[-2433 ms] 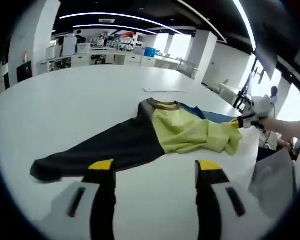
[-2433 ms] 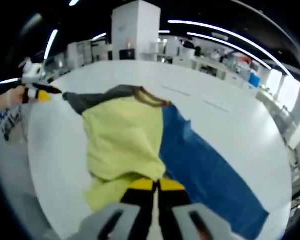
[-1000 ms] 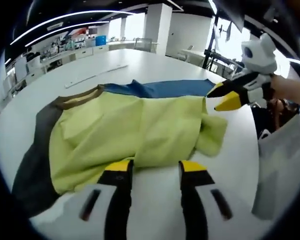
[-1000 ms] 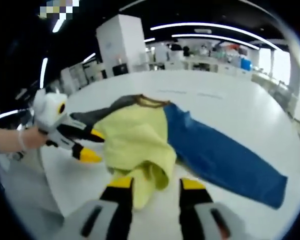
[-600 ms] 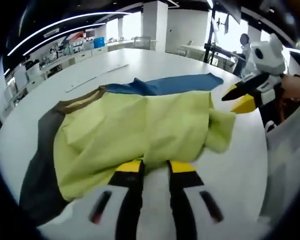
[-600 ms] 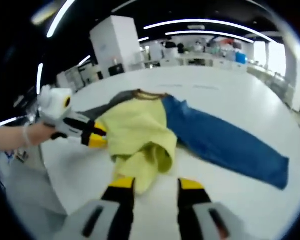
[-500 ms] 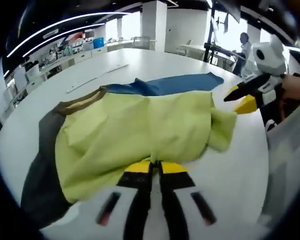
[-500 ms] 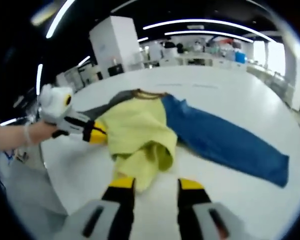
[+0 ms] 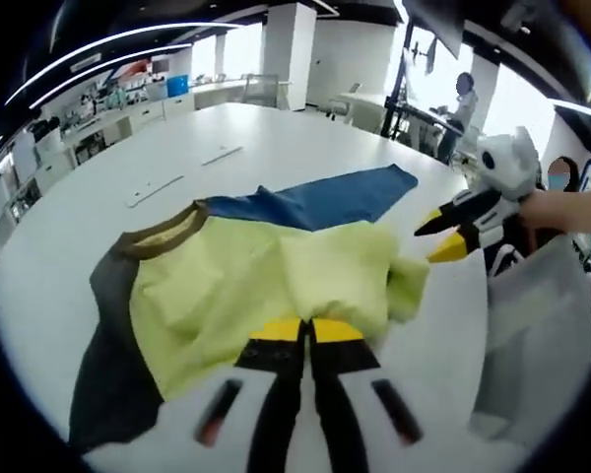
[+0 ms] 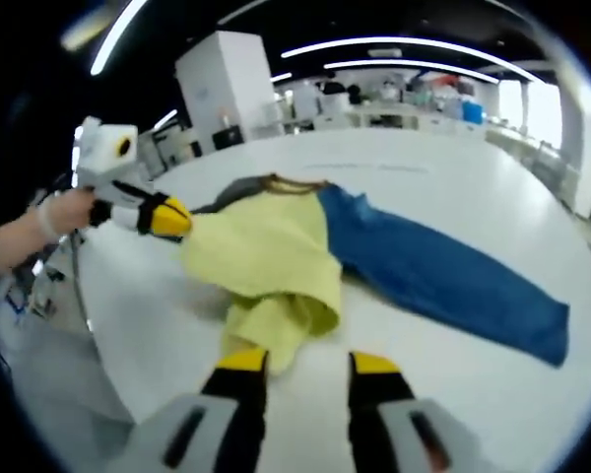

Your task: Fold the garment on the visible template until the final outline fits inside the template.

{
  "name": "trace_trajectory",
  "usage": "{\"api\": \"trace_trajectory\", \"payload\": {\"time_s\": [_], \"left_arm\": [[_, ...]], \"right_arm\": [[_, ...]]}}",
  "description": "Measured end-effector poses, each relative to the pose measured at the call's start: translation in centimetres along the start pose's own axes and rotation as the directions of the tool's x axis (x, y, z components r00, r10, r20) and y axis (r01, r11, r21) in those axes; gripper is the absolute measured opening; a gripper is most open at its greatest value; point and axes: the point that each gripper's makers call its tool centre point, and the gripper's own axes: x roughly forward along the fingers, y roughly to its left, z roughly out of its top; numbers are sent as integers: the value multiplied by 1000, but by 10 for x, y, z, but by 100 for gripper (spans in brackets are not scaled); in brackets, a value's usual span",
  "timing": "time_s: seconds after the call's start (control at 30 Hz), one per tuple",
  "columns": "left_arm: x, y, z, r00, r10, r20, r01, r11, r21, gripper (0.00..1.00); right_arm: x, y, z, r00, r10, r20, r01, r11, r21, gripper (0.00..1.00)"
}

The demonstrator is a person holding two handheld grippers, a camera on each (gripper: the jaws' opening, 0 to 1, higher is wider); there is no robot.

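- Since half a second ago, the left gripper (image 9: 306, 328) has lifted the yellow fabric it closed on; in the right gripper view (image 10: 173, 218) it now hangs above the tabletop with the cloth stretched up to its yellow tips.
- Its jaws stand pressed together on the near hem of the garment (image 9: 266, 281), which reads as a grip meant to carry this edge across for a fold.
- The right gripper (image 10: 298, 363) has its jaws well parted and holds nothing; it sits just short of the bunched yellow sleeve end (image 10: 276, 330), by the near edge of the tabletop (image 10: 443, 187).
- In the left gripper view that same tool (image 9: 443, 236) shows off the garment's right side, a hand (image 9: 557, 209) behind it, probably waiting to take the bunched cloth.
- The garment lies in the middle of the white tabletop: yellow front uppermost, a dark grey sleeve (image 9: 113, 370) trailing towards one edge, a brown collar (image 9: 158, 229) on the far side.
- A blue sleeve (image 10: 433, 276) runs flat towards the opposite edge, not yet folded in.
- No template outline can be made out under or around the cloth, so whether the shape fits cannot be told.
- With both sleeves out, I judge the folding to be at an early stage.
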Motion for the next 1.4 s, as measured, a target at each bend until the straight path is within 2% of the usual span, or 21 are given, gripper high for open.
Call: {"api": "trace_trajectory", "payload": {"time_s": [0.2, 0.43, 0.7, 0.77, 0.9, 1.03, 1.3, 1.4], "left_arm": [[0, 23, 15, 1000, 10, -6, -10, 1000, 10, 0], [24, 48, 6, 997, 24, -73, -24, 1000, -5, 0], [47, 60, 9, 996, 40, -83, -40, 999, -3, 0], [51, 68, 8, 995, 44, -86, -44, 999, -4, 0], [59, 64, 4, 994, 50, -99, -51, 999, -3, 0], [66, 72, -3, 993, 54, -109, -56, 998, -14, 0], [73, 75, -12, 989, 62, -135, -65, 998, -18, 0], [70, 76, -9, 990, 63, -129, -66, 998, -22, 0]], "right_arm": [[1, 2, -2, 1000, 5, -5, -5, 1000, -4, 28], [2, 3, -4, 1000, 3, -11, -3, 1000, -5, 28], [0, 3, -10, 1000, -2, -15, 2, 1000, 8, 27], [-1, 4, -11, 1000, 0, -15, 0, 1000, 10, 27], [0, 3, -11, 1000, 0, -16, 1, 1000, 12, 27], [0, 3, -10, 1000, -2, -15, 2, 1000, 16, 27], [1, 4, -10, 1000, 2, -19, -1, 1000, 19, 27], [2, 3, -9, 1000, 1, -19, -1, 1000, 19, 27]]}}
